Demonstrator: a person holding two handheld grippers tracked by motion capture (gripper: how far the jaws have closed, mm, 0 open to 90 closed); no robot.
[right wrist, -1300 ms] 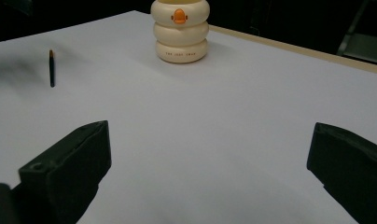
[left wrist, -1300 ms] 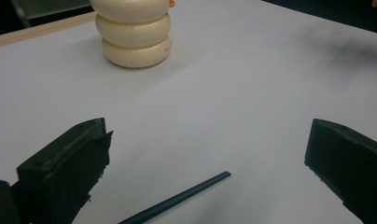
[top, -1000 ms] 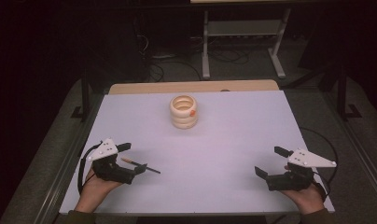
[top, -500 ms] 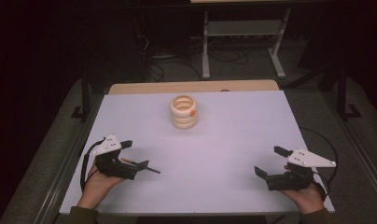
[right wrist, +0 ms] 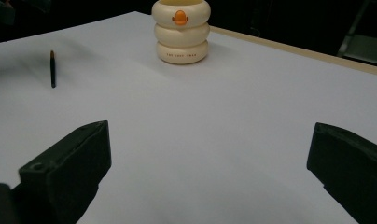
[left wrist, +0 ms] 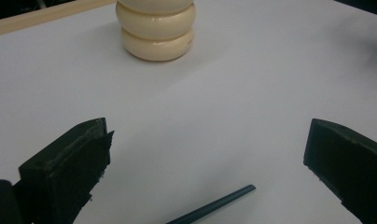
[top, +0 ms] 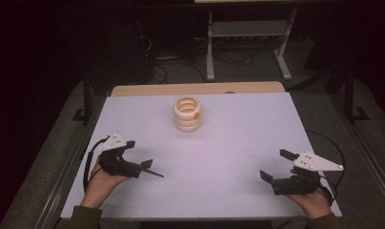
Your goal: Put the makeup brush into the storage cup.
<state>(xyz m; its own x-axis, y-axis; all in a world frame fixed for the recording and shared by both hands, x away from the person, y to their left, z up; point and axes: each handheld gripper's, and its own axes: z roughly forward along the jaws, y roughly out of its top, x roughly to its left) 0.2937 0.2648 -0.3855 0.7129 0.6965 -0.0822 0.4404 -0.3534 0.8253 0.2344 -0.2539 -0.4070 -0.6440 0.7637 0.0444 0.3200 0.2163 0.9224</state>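
Left gripper: jaws spread wide, nothing between them. I have it low over the near-left of the table, the pencil right under it.
Pencil: thin and dark, lying flat on the white top, apart from both jaws; in the left gripper view it runs between them, its tip toward the open middle. I see it in the high view poking out just past the jaw tips.
Pencil risk: a round, thin stick on a smooth sheet. If I close off-centre I judge one jaw will push it and it will roll or skid away. Coming down too steep could pin it flat without a grip.
Holder: cream, ringed cup with an orange mark, upright at the far middle, well apart from the pencil.
Holder risk: it looks light and tall. A pencil brought in tilted could catch the rim and tip it.
Right gripper: jaws wide apart, holding nothing, resting at the near-right.
Right risk: too far off to steady the holder if it rocks.
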